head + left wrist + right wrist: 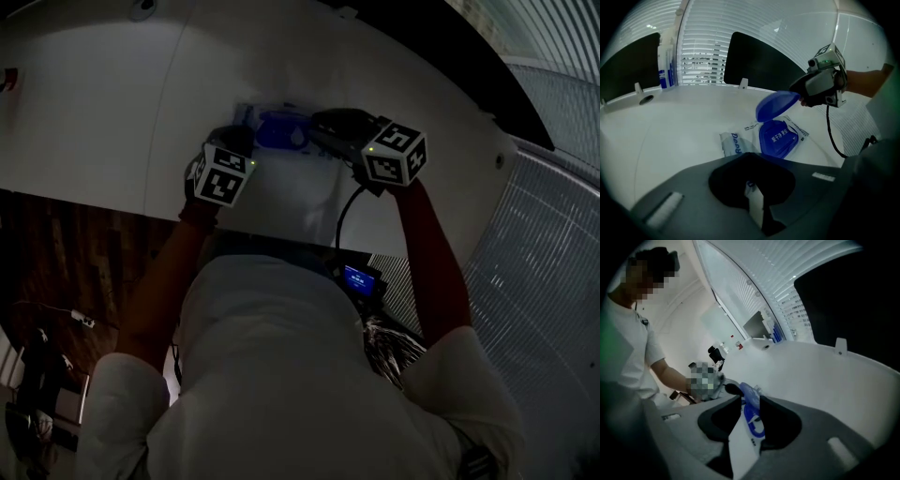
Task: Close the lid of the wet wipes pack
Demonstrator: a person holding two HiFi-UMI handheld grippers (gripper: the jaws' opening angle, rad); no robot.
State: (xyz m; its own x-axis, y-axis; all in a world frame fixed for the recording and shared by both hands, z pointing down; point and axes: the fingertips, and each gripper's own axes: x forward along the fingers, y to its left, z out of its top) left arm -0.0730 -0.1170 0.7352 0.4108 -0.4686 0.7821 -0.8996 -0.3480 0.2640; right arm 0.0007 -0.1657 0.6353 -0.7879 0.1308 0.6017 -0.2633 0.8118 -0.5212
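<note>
A white wet wipes pack (740,143) lies flat on the white table (112,112). Its blue lid (777,104) stands raised above the blue opening frame (778,138). My left gripper (752,187) sits at the pack's near end, and its jaws look shut on that end. My right gripper (802,97) is at the raised lid's free edge, jaws open, and looks down onto the pack (746,446) and lid (749,392). From the head view, the left gripper (234,141) and right gripper (323,127) flank the pack (281,131).
Blue-and-white bottles (663,65) stand at the table's far edge near a round hole (646,99). Two dark panels (759,61) stand behind the table in front of window blinds. A black cable (832,136) hangs from the right gripper.
</note>
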